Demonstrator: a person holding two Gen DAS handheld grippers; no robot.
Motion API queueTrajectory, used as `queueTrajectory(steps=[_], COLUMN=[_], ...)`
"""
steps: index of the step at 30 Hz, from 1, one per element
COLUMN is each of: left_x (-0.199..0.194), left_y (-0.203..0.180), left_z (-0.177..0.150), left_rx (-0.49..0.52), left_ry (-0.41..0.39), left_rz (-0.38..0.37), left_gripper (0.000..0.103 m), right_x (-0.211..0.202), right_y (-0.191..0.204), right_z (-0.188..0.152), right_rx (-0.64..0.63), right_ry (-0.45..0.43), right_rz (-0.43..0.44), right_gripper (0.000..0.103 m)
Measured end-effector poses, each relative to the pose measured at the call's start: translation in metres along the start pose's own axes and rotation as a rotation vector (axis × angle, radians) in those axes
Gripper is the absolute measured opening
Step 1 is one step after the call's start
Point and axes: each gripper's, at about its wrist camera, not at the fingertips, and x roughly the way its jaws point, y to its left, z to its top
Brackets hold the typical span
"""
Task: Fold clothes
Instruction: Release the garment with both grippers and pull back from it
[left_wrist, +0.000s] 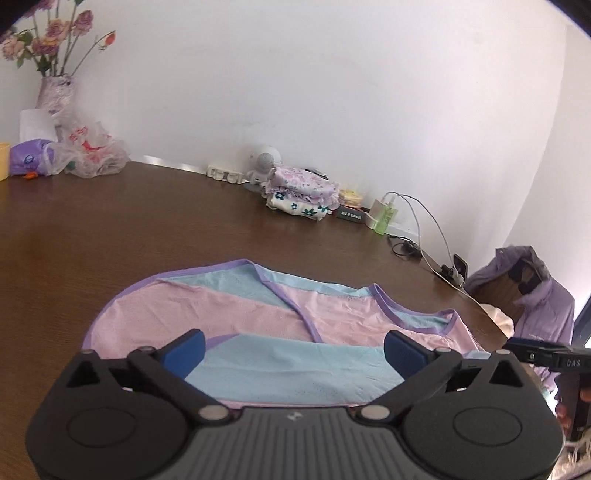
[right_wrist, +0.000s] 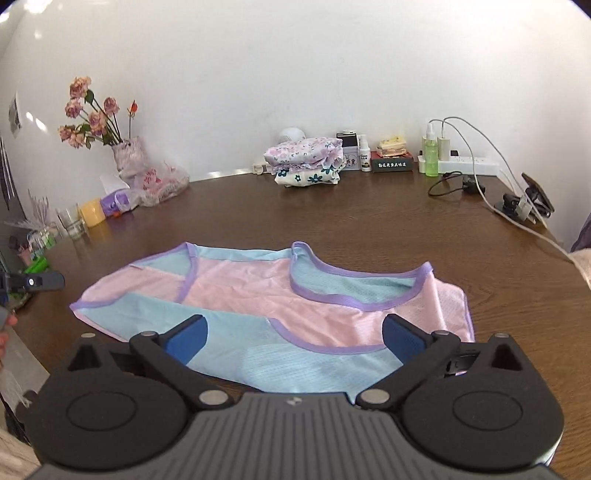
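Observation:
A pink and light-blue sleeveless top with purple trim (left_wrist: 258, 317) lies flat on the brown table (left_wrist: 110, 229), partly folded, with a blue panel laid over its near side. It also shows in the right wrist view (right_wrist: 258, 291). My left gripper (left_wrist: 293, 350) is open and empty, just above the garment's near edge. My right gripper (right_wrist: 293, 339) is open and empty, above the near blue panel. The other gripper's tip shows at the right edge of the left wrist view (left_wrist: 546, 354) and at the left edge of the right wrist view (right_wrist: 37, 282).
A stack of folded floral clothes (right_wrist: 306, 162) sits at the back by the wall. A vase of flowers (right_wrist: 129, 155), plastic bags (right_wrist: 159, 184), cups (right_wrist: 90, 212), bottles (right_wrist: 430, 155), a power strip with cables (right_wrist: 472, 162) and a phone on a stand (right_wrist: 532, 195) line the table's back. A purple jacket hangs on a chair (left_wrist: 535, 295) at right.

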Motion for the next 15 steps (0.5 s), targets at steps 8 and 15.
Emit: queueTrajectory(steps=[8, 15], left_x=[0.009, 0.012], left_y=[-0.03, -0.041], left_z=[-0.03, -0.04], left_rx=[-0.045, -0.045], left_ry=[0.053, 0.094], left_rz=[0.039, 0.048], left_gripper=[0.103, 0.103], right_x=[0.006, 0.005], right_y=[0.009, 0.018], right_z=[-0.029, -0.043], right_rx=[0.209, 0.191], right_ry=[0.001, 0.036], right_rz=[-0.237, -0.191], right_gripper=[0.103, 0.103])
